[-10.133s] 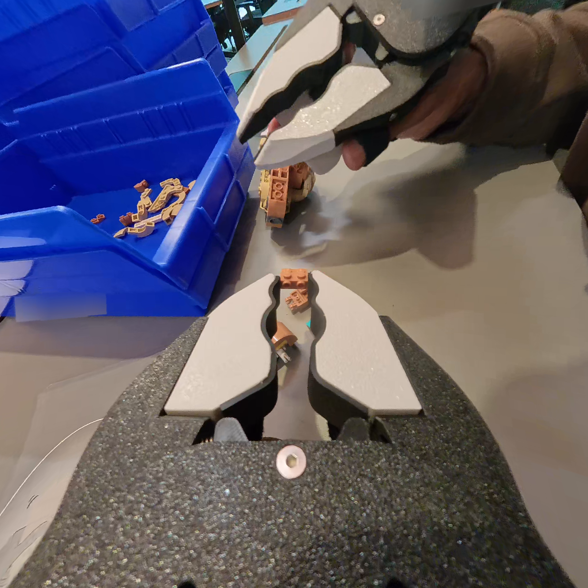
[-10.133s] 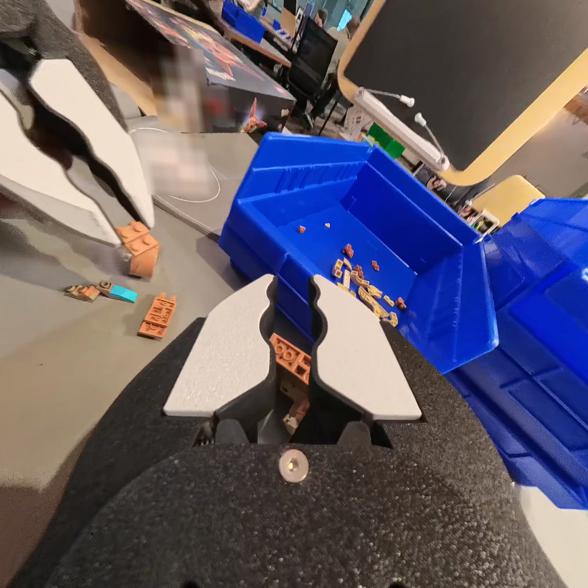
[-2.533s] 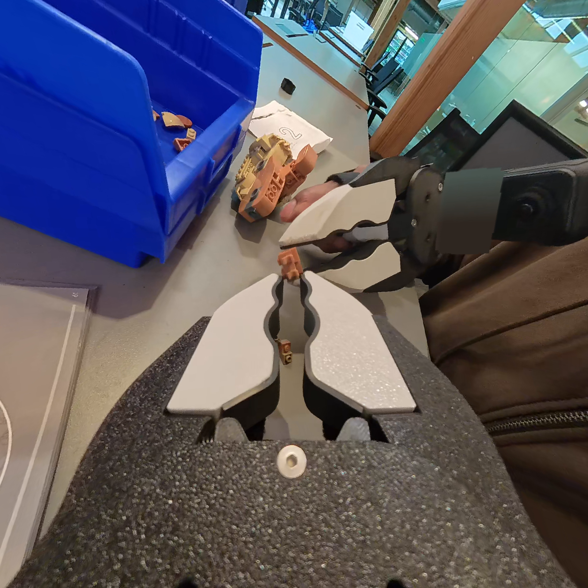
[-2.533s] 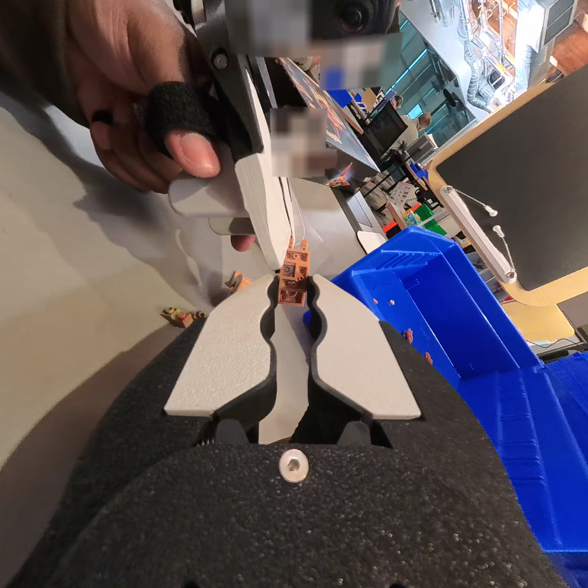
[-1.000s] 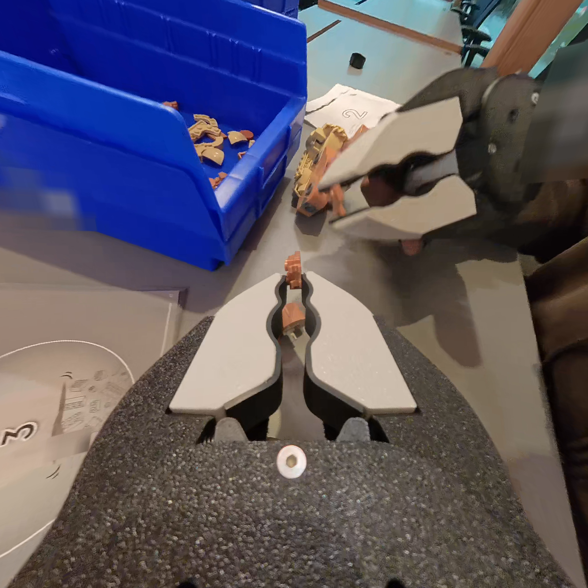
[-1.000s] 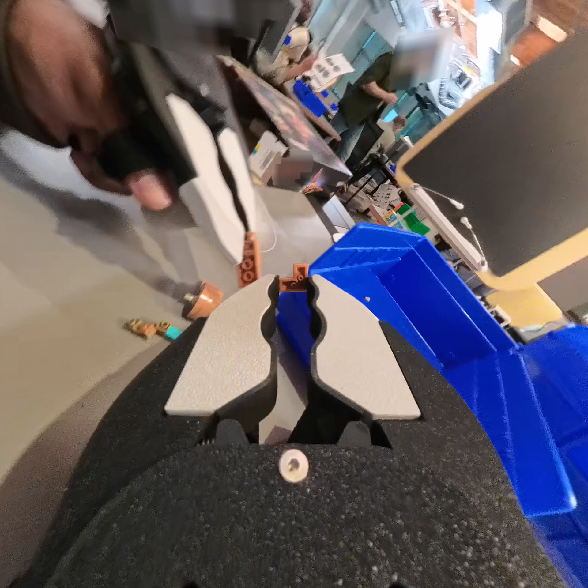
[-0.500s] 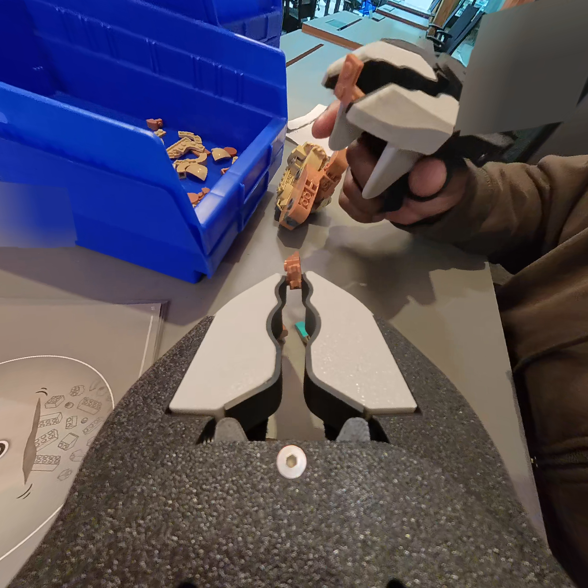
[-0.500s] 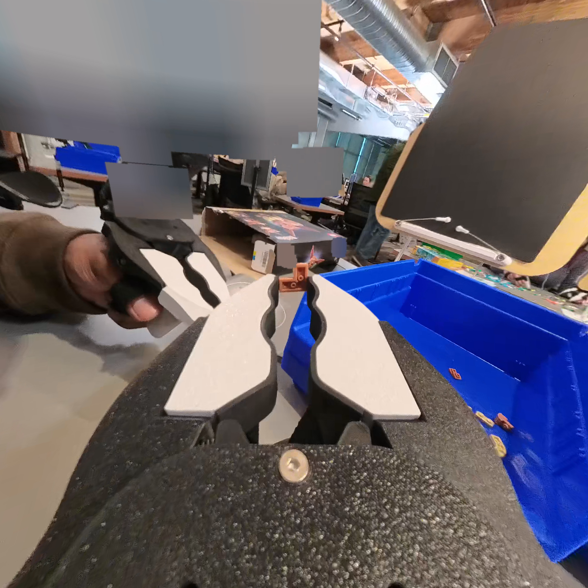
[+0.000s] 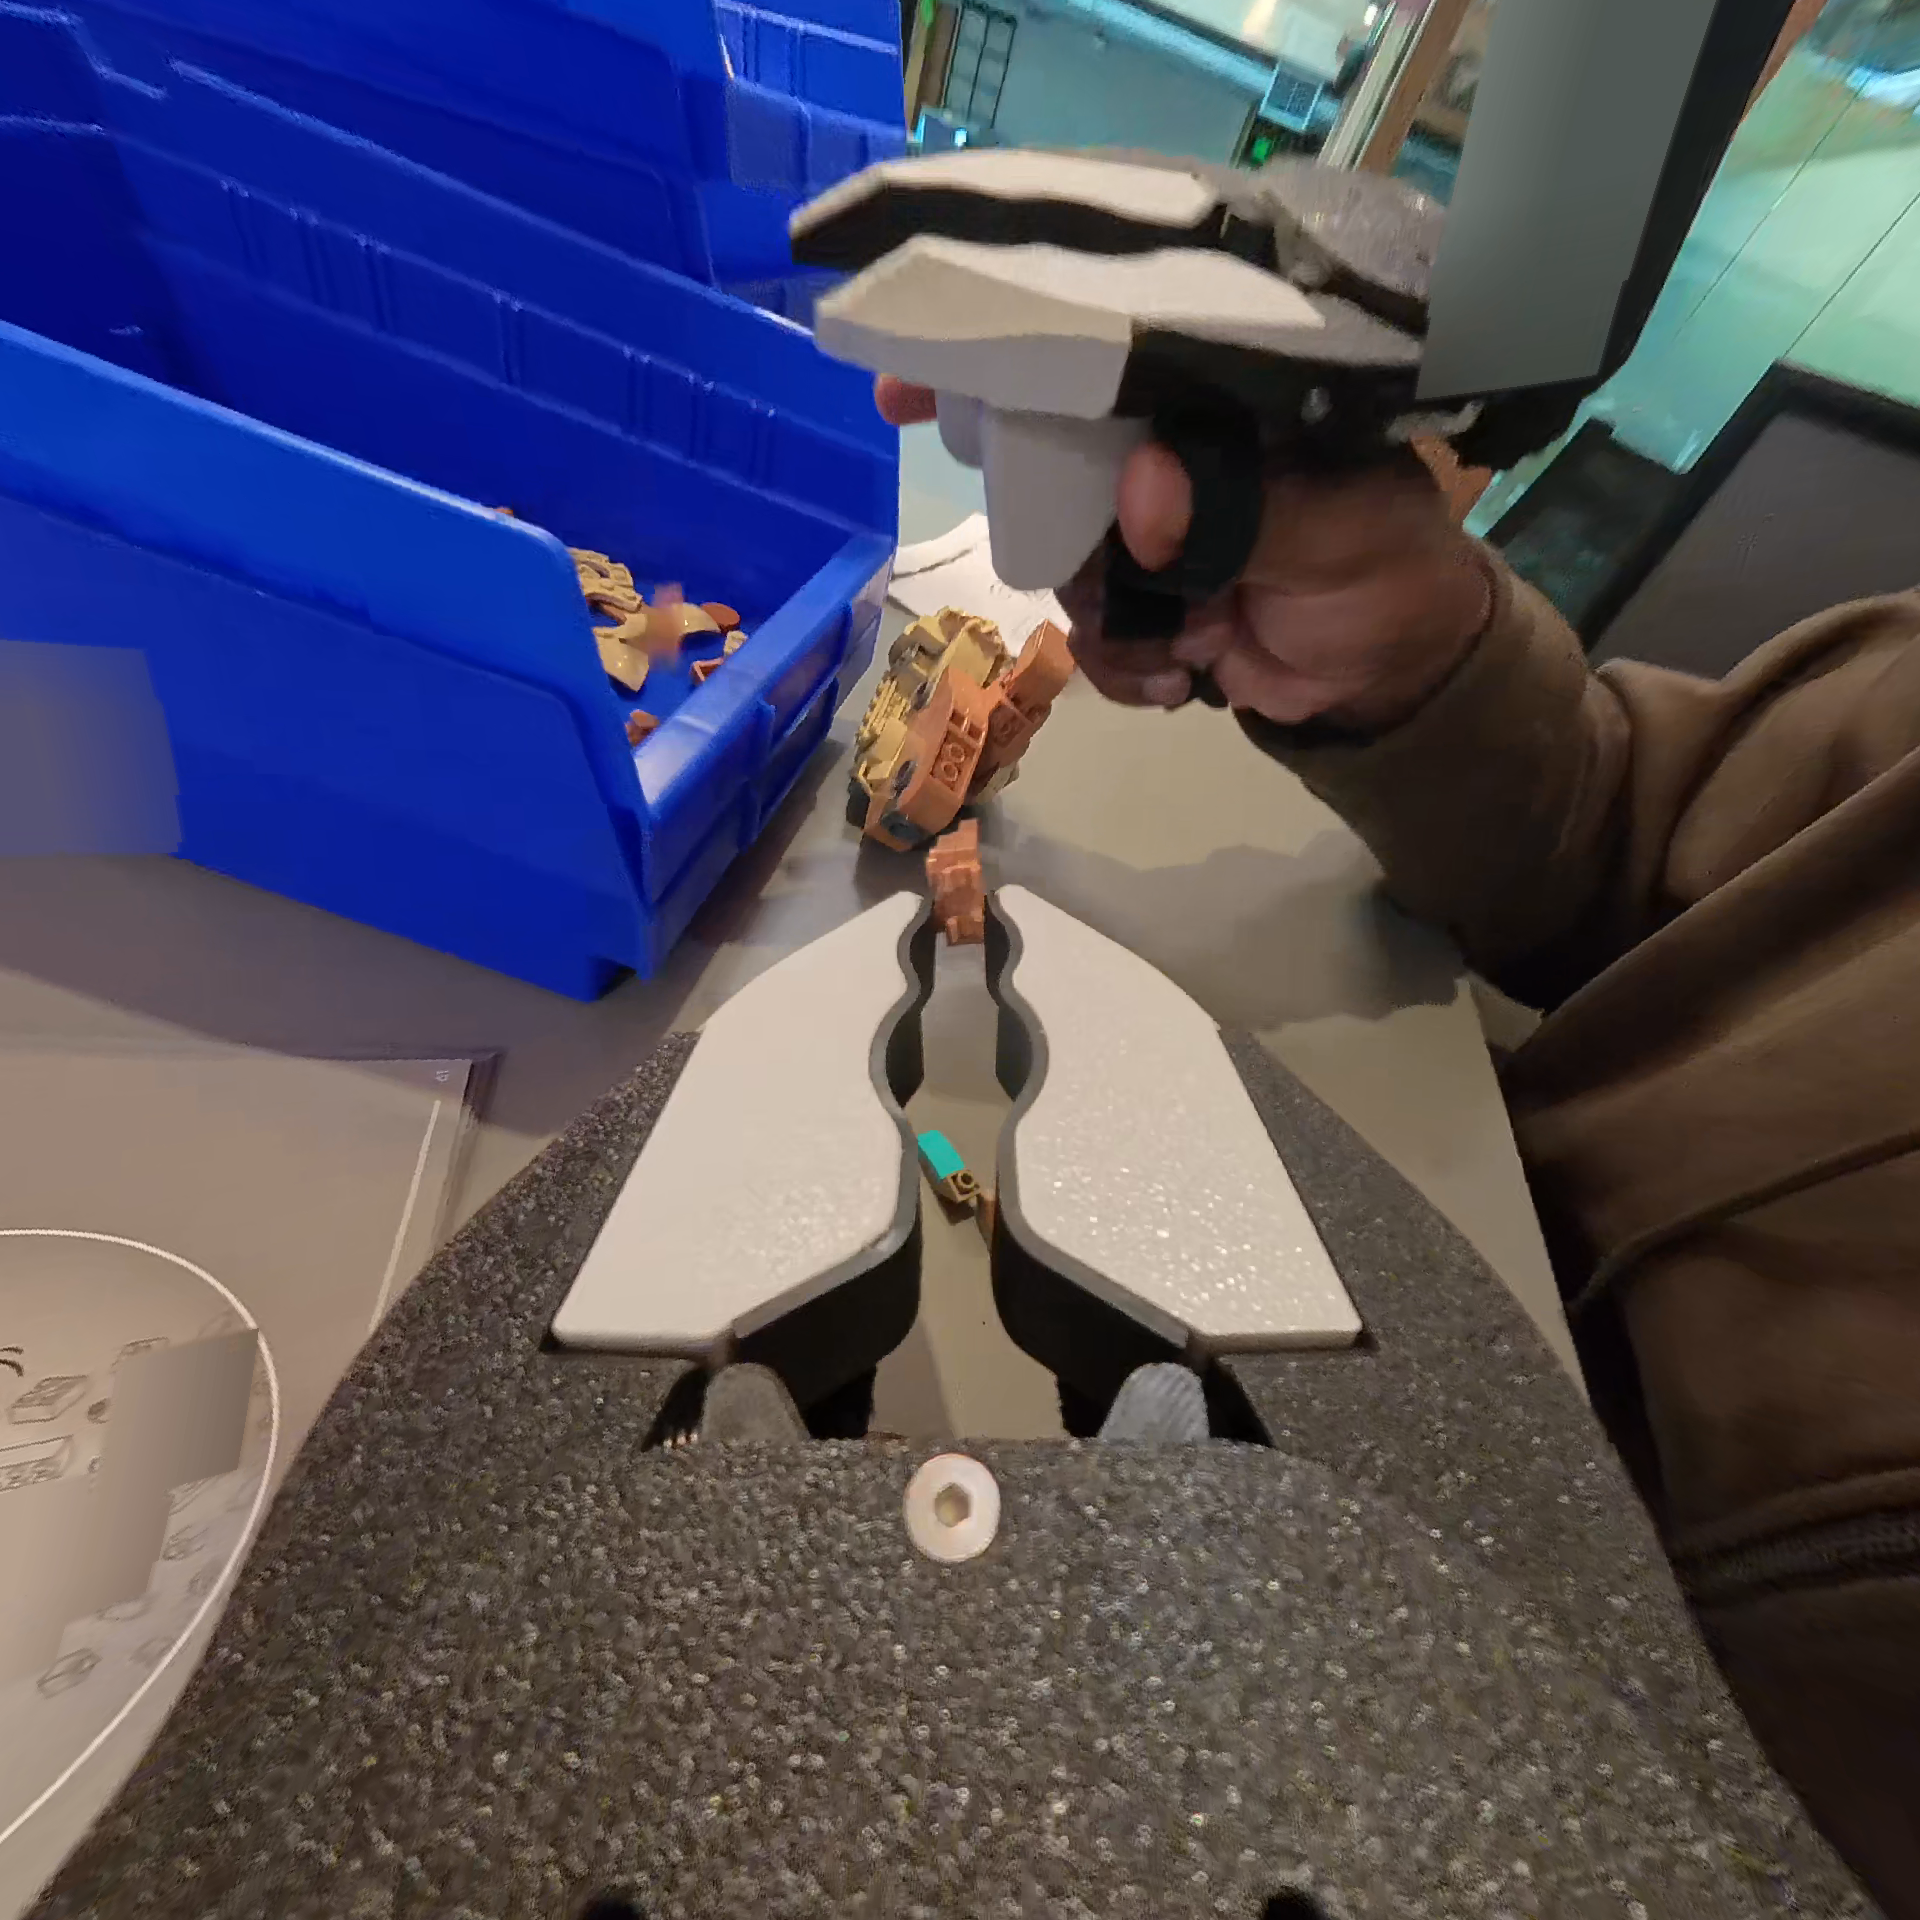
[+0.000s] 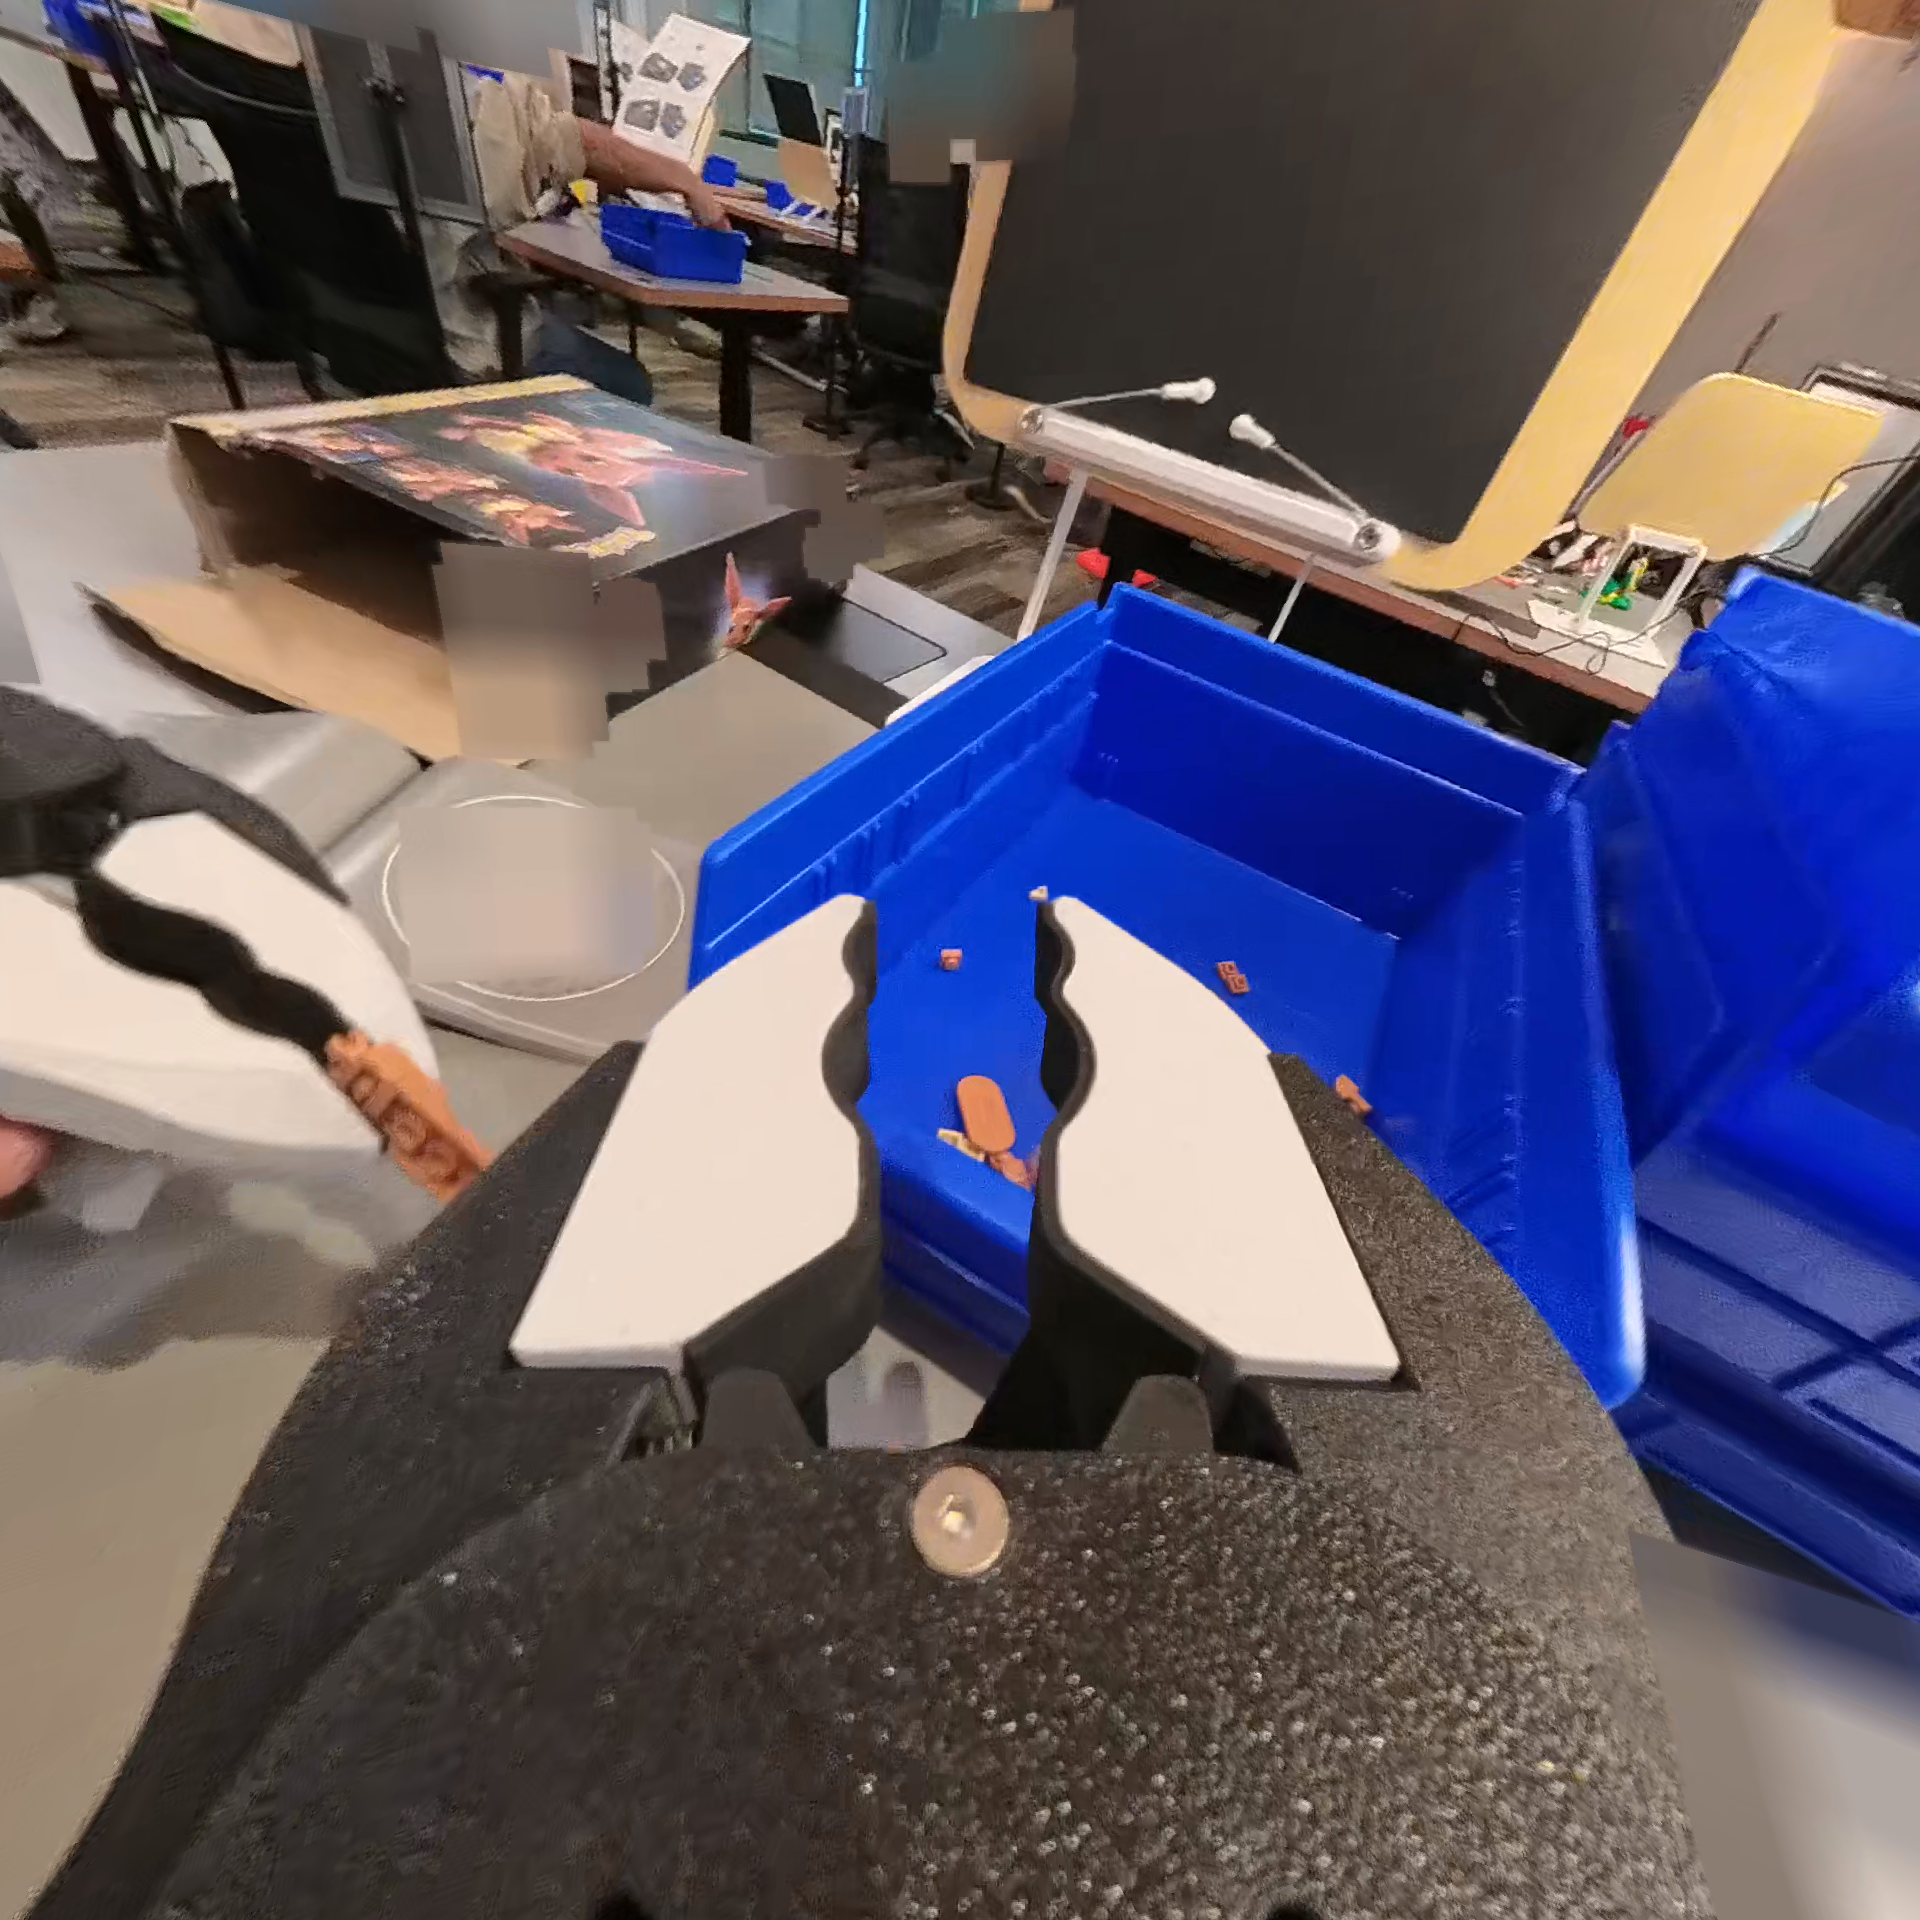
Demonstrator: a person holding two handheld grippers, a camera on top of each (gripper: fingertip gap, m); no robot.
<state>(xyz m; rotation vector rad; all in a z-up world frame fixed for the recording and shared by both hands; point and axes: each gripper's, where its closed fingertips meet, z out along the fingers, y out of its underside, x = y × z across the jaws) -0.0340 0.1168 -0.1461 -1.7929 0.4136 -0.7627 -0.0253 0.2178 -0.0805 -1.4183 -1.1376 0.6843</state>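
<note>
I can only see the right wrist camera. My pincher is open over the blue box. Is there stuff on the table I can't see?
Observer: Yes. A tan-and-orange brick build lies on the table, right beside the bin.
Operator: The other pincher has an orange bit sticking out. Is it really holding it?
Observer: Yes. In the left wrist view, the left gripper has a fingertip pressed on each side of the orange piece, and most of the piece pokes out past the tips.
Operator: Is anything under that pincher?
Observer: A small teal piece lies on the table below its fingers.
</note>
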